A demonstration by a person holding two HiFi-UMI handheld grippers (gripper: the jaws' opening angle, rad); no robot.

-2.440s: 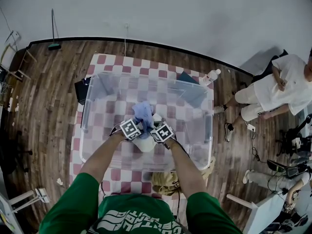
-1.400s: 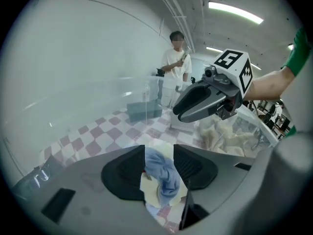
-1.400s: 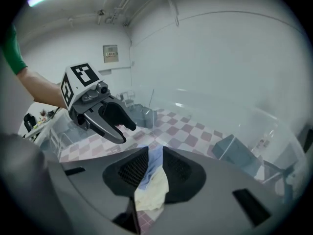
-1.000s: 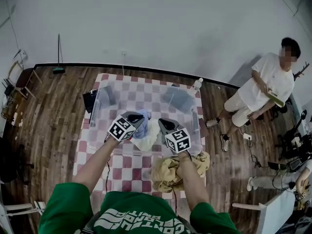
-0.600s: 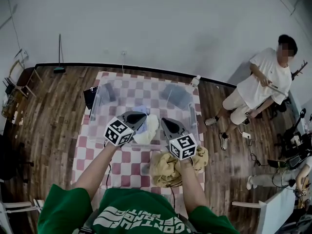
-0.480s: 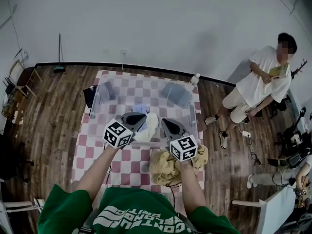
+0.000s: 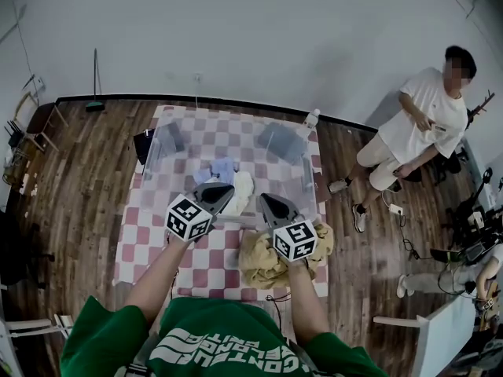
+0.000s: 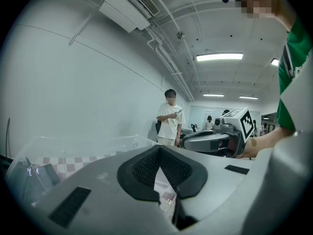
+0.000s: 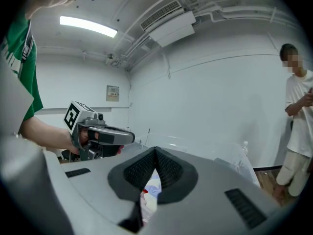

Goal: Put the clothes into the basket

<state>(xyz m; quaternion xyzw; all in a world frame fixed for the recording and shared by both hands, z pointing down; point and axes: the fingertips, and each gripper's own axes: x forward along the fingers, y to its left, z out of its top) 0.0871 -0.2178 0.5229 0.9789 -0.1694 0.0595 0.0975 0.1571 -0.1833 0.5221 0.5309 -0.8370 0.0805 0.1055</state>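
A clear plastic basket (image 7: pixel 157 154) stands on the checkered table. A blue garment (image 7: pixel 222 167) and a white garment (image 7: pixel 240 188) lie inside it. A yellow garment (image 7: pixel 259 262) is heaped on the table's near right corner, outside the basket. My left gripper (image 7: pixel 224 189) hovers shut and empty over the basket's near rim. My right gripper (image 7: pixel 265 199) is beside it, also shut and empty, above the yellow garment. In the left gripper view the jaws (image 8: pixel 159 151) meet with nothing between them; the same holds in the right gripper view (image 9: pixel 155 152).
A person in white (image 7: pixel 416 124) stands on the wooden floor at the right. A water bottle (image 7: pixel 309 120) stands at the table's far right corner and a black object (image 7: pixel 143 144) at its left edge. A broom (image 7: pixel 94 104) leans on the back wall.
Both grippers have drawn back from inside the basket toward me, leaving the blue and white garments in it. The right gripper now sits over the yellow garment.
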